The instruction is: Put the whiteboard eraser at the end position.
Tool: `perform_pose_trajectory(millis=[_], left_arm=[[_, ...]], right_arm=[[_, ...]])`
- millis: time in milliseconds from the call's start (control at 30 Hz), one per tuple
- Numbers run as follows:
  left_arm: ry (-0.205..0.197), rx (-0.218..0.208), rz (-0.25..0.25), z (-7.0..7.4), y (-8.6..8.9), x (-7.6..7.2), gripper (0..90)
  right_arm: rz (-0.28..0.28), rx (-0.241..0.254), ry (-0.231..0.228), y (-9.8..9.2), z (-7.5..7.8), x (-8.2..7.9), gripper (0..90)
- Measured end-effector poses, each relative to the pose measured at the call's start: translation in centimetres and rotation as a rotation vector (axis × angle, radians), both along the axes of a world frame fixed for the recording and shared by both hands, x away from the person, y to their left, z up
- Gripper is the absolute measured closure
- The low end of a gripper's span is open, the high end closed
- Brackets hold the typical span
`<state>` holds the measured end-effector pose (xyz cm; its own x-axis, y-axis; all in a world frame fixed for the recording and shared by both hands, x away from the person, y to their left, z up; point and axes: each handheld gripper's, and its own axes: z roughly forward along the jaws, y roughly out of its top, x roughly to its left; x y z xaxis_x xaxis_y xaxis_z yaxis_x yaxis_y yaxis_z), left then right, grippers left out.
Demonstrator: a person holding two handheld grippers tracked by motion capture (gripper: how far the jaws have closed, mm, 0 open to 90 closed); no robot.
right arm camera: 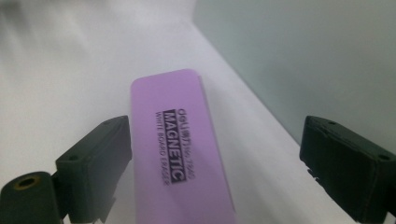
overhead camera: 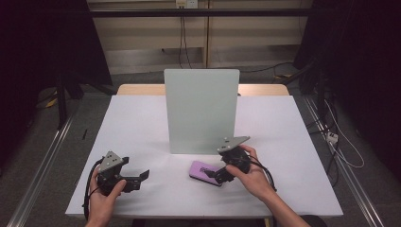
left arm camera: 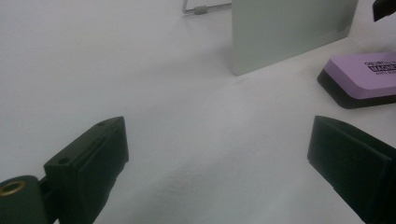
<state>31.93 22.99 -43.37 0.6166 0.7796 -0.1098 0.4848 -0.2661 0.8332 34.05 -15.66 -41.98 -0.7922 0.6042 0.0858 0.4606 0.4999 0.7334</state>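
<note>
A purple whiteboard eraser (overhead camera: 204,171) with a black base lies flat on the white table, in front of the upright grey board (overhead camera: 202,110). My right gripper (overhead camera: 215,176) is at the eraser's right end. In the right gripper view its jaws stand wide apart, the eraser (right arm camera: 180,149) lies between them close to the left one, and neither pad presses on it. My left gripper (overhead camera: 143,178) rests near the table's front left, open, with bare table between its jaws. The left gripper view has the eraser (left arm camera: 362,78) off to the right.
The white table (overhead camera: 132,127) has a wooden strip at its far edge behind the board. A thin metal foot (left arm camera: 201,8) of the board's stand lies on the table. Dark curtains, cables and floor rails surround the table.
</note>
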Motion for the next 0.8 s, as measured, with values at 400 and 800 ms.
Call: perform_pose_trajectory(millis=[400,800], left_arm=[[-0.025,-0.019,0.042,0.3,0.2,-0.3,5.3],[-0.023,-0.029,0.053,0.3,0.1,-0.3,5.3]], right_arm=[[-0.365,0.064,-0.116,-7.3,-0.8,-3.5,4.9],[-0.453,0.127,-0.170,-9.0,-1.9,-4.6,6.9]])
